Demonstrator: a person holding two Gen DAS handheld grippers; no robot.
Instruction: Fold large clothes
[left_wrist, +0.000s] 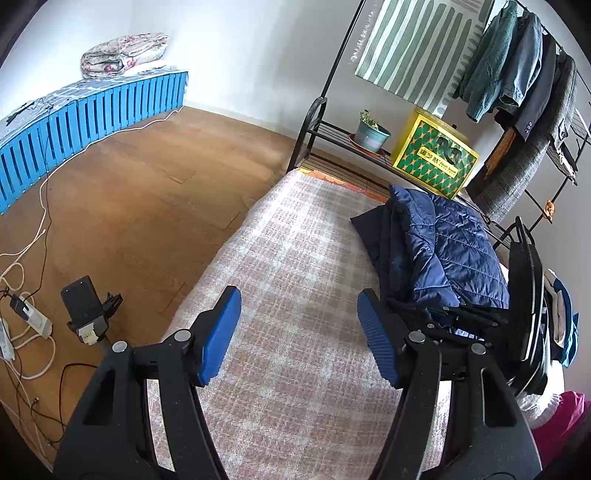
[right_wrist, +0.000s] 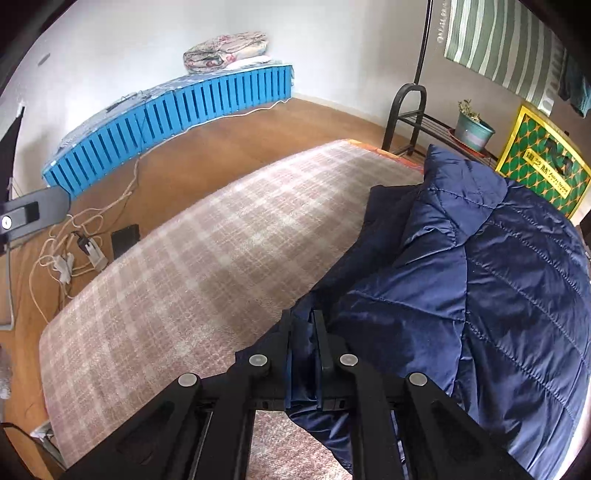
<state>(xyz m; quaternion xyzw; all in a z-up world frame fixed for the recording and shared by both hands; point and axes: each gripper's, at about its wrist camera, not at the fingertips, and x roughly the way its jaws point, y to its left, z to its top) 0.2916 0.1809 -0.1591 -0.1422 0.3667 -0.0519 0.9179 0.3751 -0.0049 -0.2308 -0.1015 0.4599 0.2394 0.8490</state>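
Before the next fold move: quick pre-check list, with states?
1. Right gripper shut on jacket fabric: ok.
2. Left gripper open, holding nothing: ok.
3. Blanket bare ahead of the left gripper: ok.
4. Jacket lying flat: not ok, bunched in layers.
5. How many layers the right gripper pinches: cannot tell.
6. Jacket clear of rack: cannot tell.
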